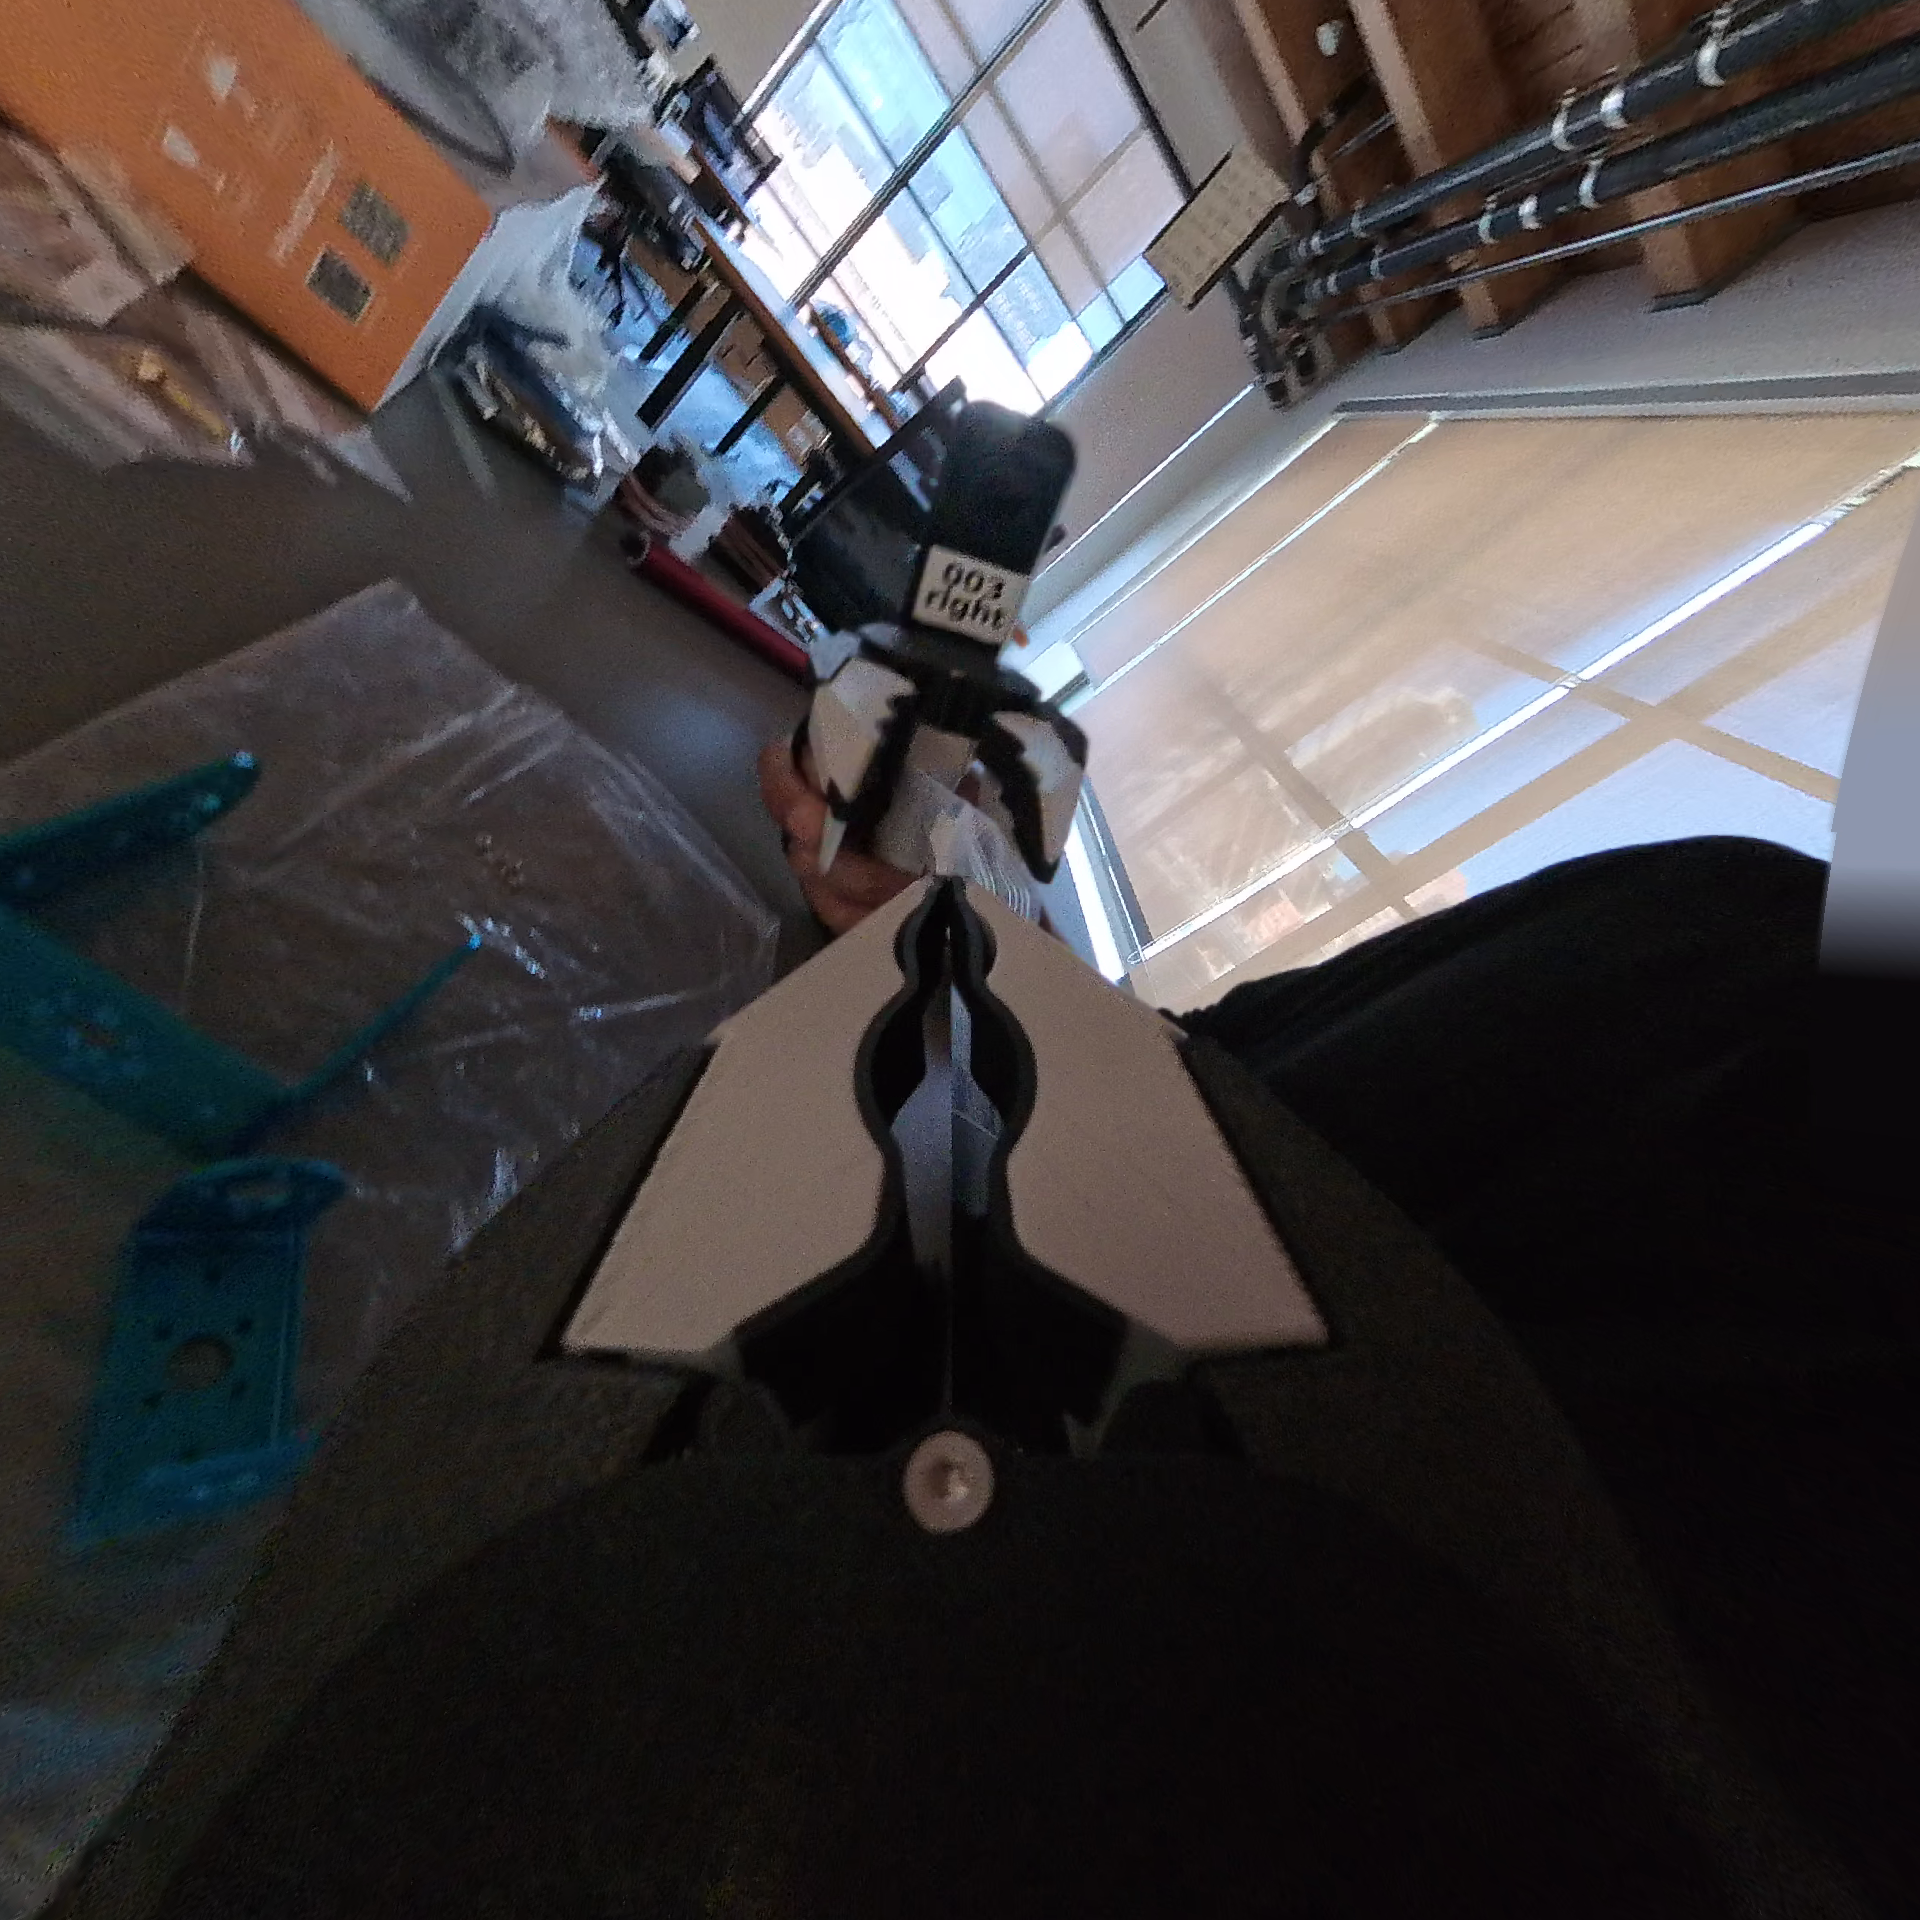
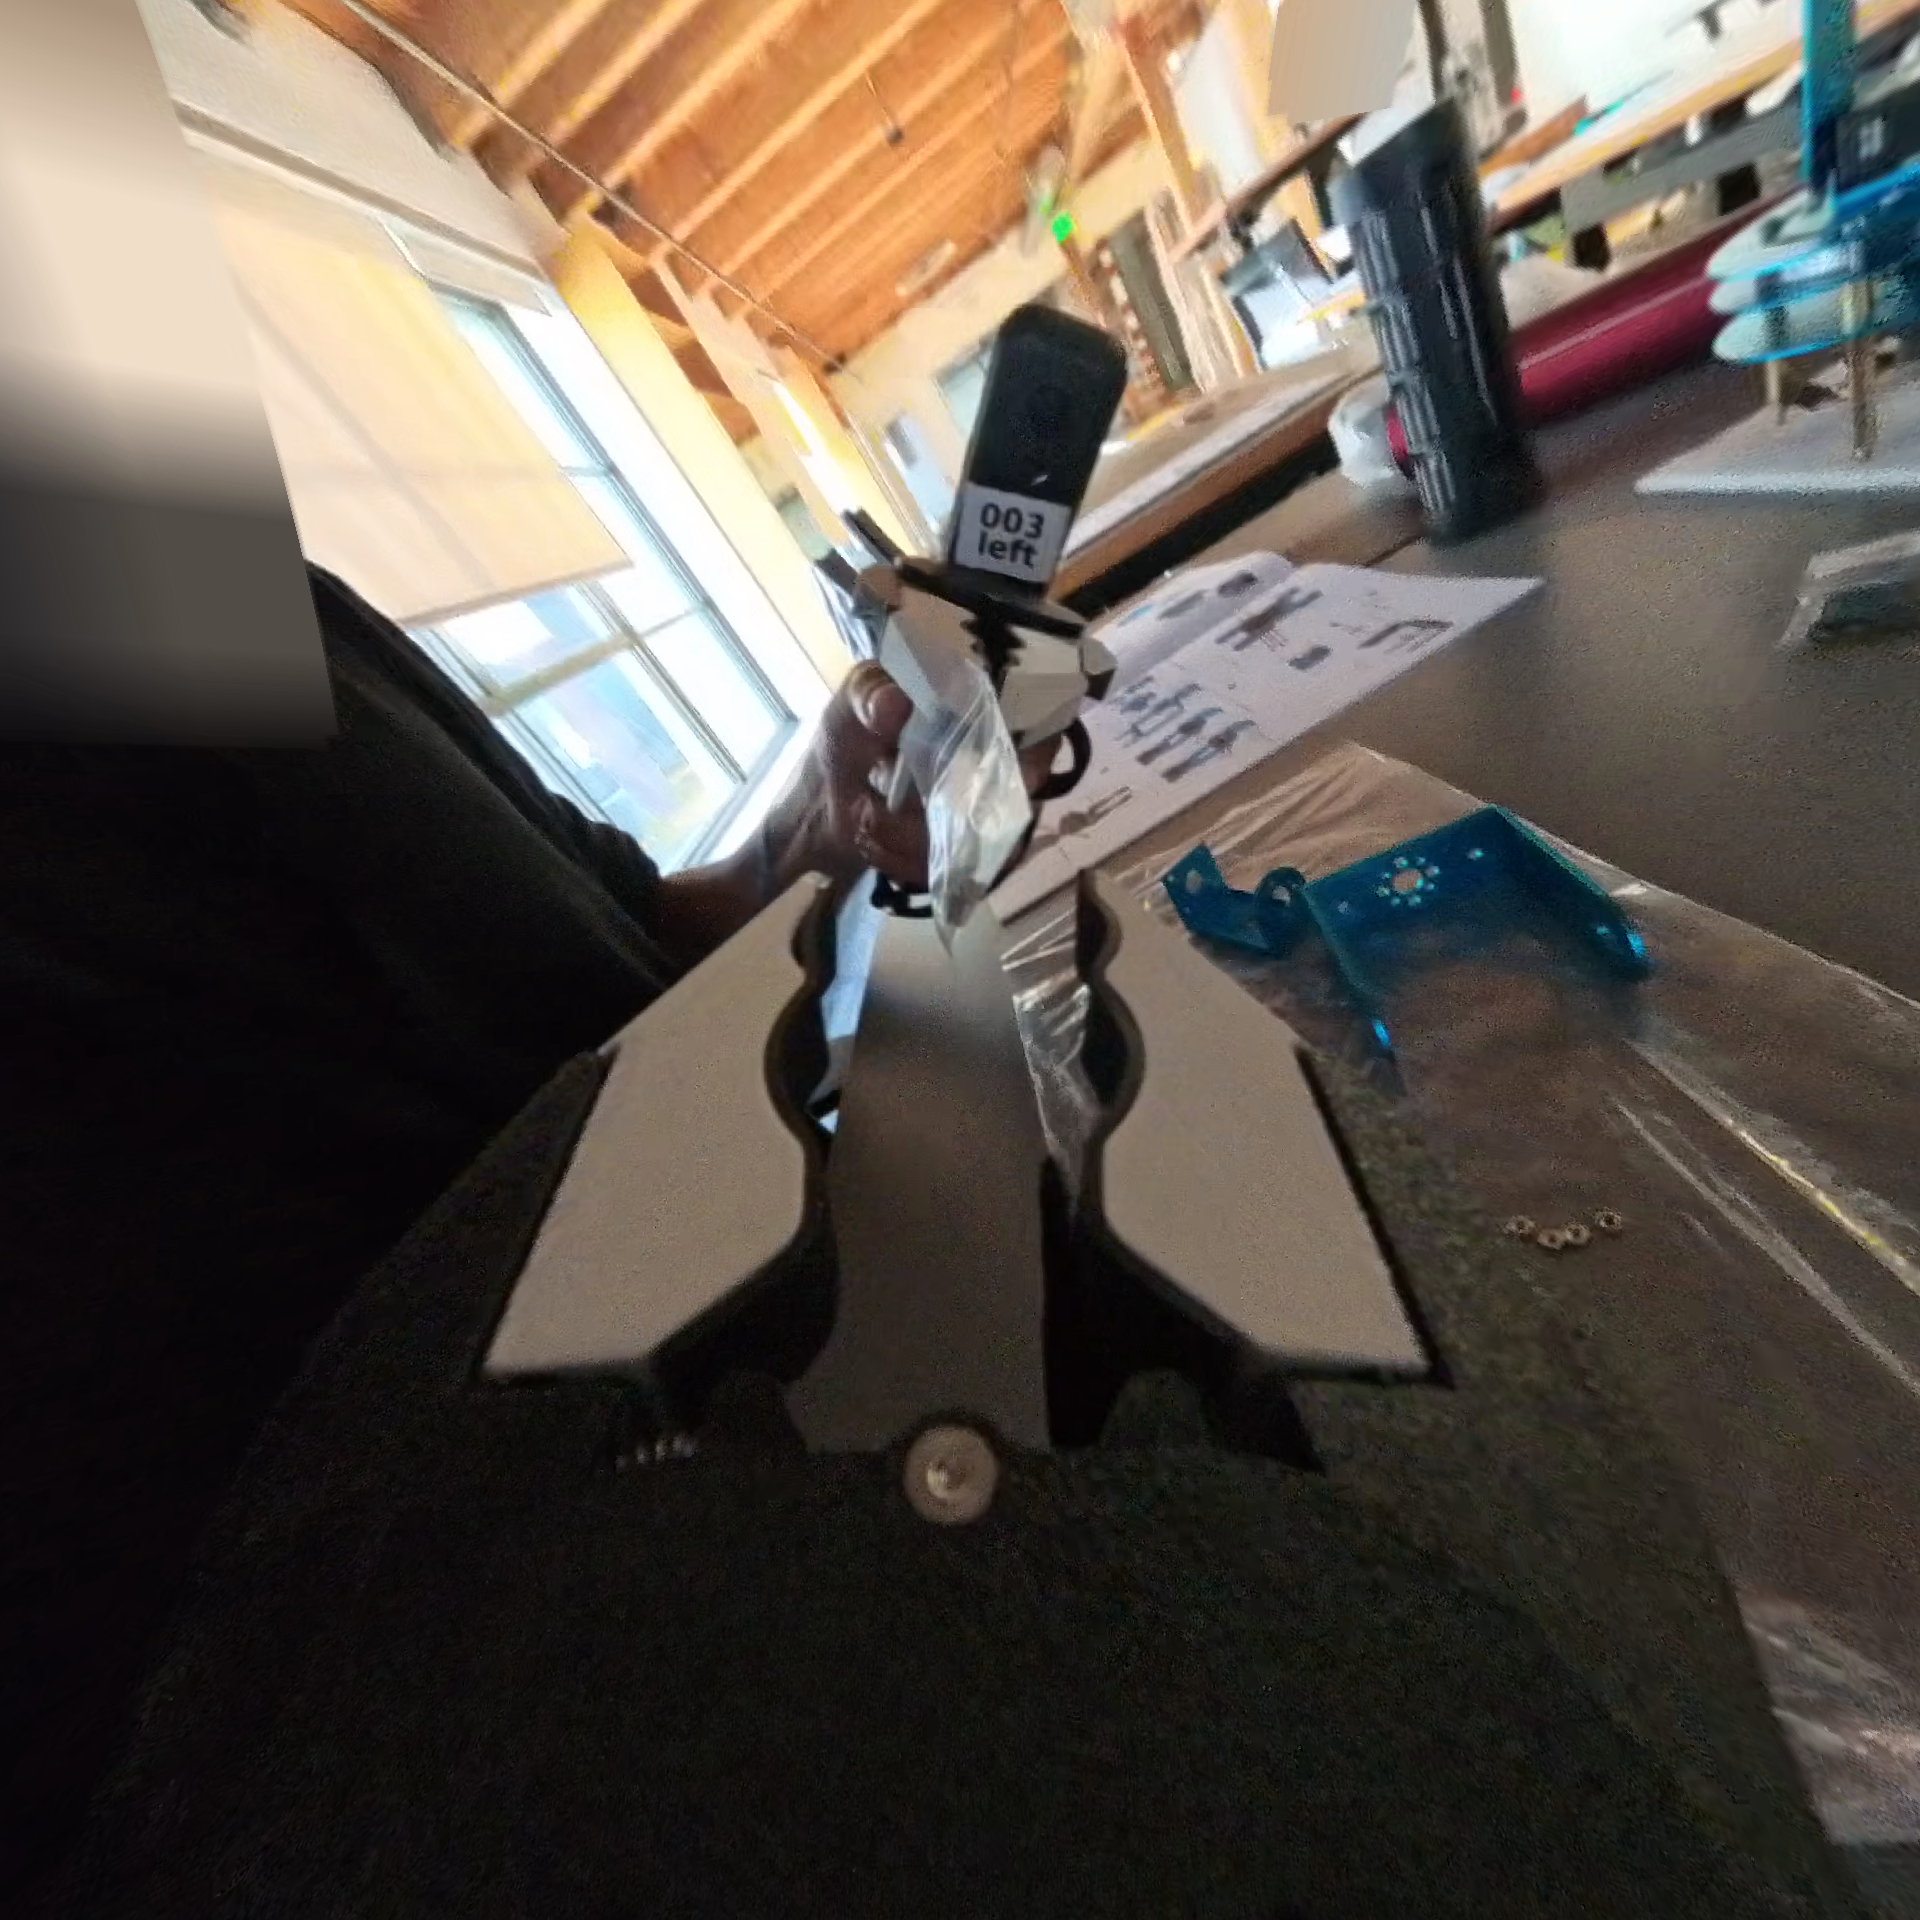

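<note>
My left gripper is shut on a small clear plastic bag, which shows edge-on between its fingers. In the right wrist view the left gripper holds this bag up in the air above the table, and the bag hangs toward my right gripper. My right gripper is open and empty, its fingers wide apart, with the bag's lower tip just at its fingertips. In the left wrist view the right gripper faces mine, with its fingers spread on either side of the bag's far end.
Blue metal brackets lie on a clear plastic sheet on the dark table, and they also show in the left wrist view. Small brass nuts lie nearby. A printed sheet and a black cylinder stand farther back. A hand holds the left gripper. Both grippers' tips are roughly 40 centimetres from the black cylinder.
</note>
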Demonstrator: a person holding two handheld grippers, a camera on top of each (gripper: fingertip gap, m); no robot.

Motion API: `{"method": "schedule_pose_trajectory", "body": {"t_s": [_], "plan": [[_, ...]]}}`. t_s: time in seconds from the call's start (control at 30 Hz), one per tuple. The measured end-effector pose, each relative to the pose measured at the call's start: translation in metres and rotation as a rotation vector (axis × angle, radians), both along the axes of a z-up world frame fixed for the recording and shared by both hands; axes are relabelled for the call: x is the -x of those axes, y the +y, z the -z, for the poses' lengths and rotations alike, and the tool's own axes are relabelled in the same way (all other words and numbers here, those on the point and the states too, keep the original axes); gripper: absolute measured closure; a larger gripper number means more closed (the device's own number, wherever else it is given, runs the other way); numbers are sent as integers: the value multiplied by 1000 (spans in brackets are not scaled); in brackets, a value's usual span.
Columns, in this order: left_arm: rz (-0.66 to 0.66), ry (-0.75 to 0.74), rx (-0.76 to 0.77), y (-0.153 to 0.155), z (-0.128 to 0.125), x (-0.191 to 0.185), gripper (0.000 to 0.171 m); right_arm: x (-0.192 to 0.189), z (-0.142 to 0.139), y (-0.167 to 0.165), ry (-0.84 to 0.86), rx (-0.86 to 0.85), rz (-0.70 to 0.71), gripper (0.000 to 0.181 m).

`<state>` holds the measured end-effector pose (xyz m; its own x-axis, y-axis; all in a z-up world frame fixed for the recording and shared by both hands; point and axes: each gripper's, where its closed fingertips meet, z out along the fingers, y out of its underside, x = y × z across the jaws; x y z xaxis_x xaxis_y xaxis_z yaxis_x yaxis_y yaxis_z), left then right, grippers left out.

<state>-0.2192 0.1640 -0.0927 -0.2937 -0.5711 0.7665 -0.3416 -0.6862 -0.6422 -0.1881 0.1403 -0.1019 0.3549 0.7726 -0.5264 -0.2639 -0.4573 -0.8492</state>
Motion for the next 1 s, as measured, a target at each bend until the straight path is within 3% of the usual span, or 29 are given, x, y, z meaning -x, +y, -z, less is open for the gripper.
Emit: {"method": "schedule_pose_trajectory", "body": {"t_s": [0.1,0.2,0.3,0.57,0.7,0.83,1.0], "plan": [[3,-58,4,-1,-8,-9,171,4,-8,-8,37,-12,-76,152],[1,-81,18,-2,-8,-15,171,-7,-22,-5,83,-67,-22,172],[2,-91,24,-3,-8,-17,171,-18,-23,-4,119,-46,-11,175],[6,-73,24,-6,-1,-23,171,-21,-9,1,13,-10,40,181],[-21,31,-65,-7,23,-31,171,-36,15,5,-157,48,80,181],[-89,183,-215,-2,55,-37,148,-69,40,3,-285,147,124,181],[-158,255,-419,3,72,-27,148,-101,62,5,-597,211,148,181]]}}
